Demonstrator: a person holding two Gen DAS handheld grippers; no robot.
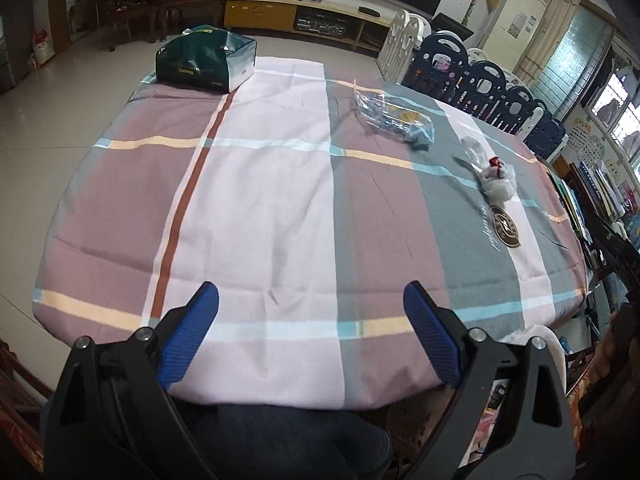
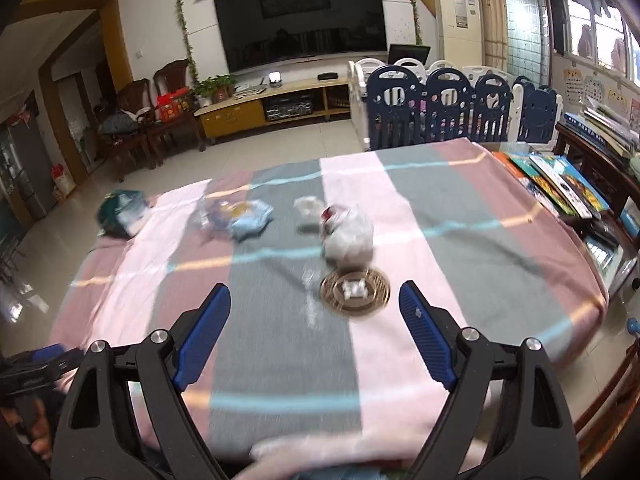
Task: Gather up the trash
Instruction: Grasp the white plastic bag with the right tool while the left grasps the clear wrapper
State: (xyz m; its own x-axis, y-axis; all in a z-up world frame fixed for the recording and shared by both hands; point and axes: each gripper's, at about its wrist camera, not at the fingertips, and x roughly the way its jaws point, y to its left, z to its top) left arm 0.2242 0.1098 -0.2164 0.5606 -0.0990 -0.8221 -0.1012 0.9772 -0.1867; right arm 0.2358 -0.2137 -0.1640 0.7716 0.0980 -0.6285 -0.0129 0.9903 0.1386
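A clear plastic wrapper with blue and yellow print (image 1: 394,118) (image 2: 236,214) lies on the striped tablecloth. A crumpled white plastic bag with a red bit (image 1: 498,178) (image 2: 348,232) lies nearer the right side, with a small clear scrap (image 2: 308,206) beside it. A dark green bag (image 1: 206,58) (image 2: 120,214) stands open at the far left corner. My left gripper (image 1: 312,312) is open and empty above the near edge. My right gripper (image 2: 314,312) is open and empty, short of the white bag.
A round coin emblem (image 2: 354,290) (image 1: 506,228) is printed on the tablecloth (image 1: 260,208). Books (image 2: 560,184) lie stacked off the table's right side. A blue and white playpen fence (image 2: 440,108) stands behind the table. Chairs and a TV cabinet stand farther back.
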